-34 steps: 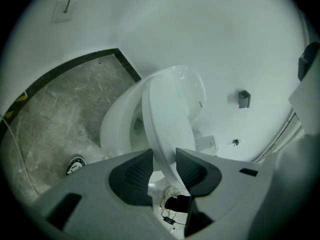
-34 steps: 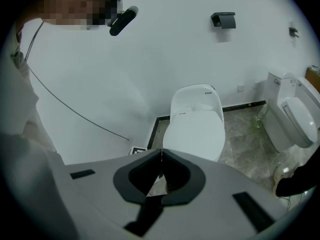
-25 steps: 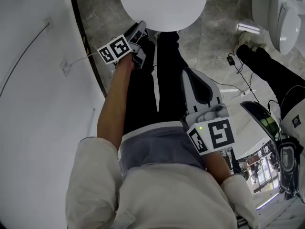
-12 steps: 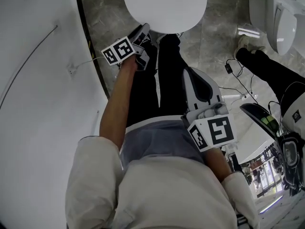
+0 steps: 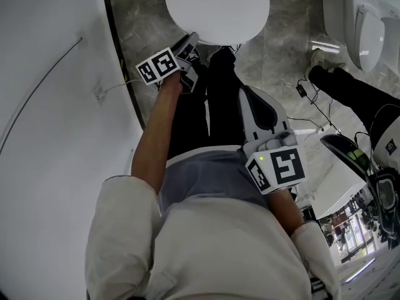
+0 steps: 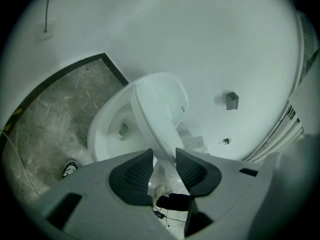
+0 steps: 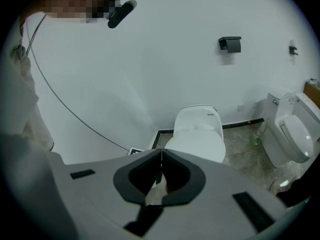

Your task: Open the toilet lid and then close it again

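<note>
The white toilet lid [image 6: 157, 114] stands partly raised over the bowl [image 6: 117, 129], tilted on edge. My left gripper [image 6: 164, 160] is shut on the lid's front rim, one dark pad on each side of it. In the head view the lid [image 5: 215, 8] is a white oval at the top, with the left gripper [image 5: 192, 45] at its near edge. My right gripper [image 7: 161, 156] is shut with nothing in it, its tips touching. It hangs back from the toilet [image 7: 197, 141] beside the person's leg [image 5: 251, 99].
A second toilet [image 7: 292, 131] stands to the right. Another person's leg and shoe [image 5: 350, 86] reach in near cables on the floor. A paper holder [image 7: 231, 44] is on the white wall. A floor drain [image 6: 70, 168] lies left of the bowl.
The left gripper has risen with the lid's rim held in it, tilting the lid further up. The right gripper has lifted a little and stays shut.
</note>
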Tool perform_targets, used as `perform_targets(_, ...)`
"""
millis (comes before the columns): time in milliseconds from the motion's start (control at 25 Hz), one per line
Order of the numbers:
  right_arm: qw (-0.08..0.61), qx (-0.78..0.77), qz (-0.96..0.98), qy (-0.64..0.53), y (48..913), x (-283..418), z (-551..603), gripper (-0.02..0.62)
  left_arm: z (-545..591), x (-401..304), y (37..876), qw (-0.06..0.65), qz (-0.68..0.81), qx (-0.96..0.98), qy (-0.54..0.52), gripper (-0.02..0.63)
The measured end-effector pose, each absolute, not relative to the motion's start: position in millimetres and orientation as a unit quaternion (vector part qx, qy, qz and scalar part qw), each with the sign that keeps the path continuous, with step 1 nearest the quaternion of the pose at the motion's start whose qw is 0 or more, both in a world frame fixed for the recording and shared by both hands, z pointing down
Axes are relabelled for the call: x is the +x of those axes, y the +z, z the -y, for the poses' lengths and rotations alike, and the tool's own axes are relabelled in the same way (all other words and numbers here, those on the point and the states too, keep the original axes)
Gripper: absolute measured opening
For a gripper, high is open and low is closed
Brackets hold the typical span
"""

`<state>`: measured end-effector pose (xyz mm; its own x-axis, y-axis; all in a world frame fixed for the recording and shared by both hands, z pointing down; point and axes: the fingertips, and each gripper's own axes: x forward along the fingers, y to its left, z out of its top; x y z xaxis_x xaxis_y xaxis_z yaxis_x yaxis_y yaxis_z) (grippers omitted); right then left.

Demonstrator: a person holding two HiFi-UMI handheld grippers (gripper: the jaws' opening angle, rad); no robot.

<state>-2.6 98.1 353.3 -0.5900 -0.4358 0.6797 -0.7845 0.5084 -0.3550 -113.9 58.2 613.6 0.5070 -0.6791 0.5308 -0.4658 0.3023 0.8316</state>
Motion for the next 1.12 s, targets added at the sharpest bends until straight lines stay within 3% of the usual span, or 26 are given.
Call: perform_targets(1120,0.234,0.38,0.846,0.292,307,17,-69,0.011,-11,-125,539,0.63,0.5,0.575,-0.148,0.137)
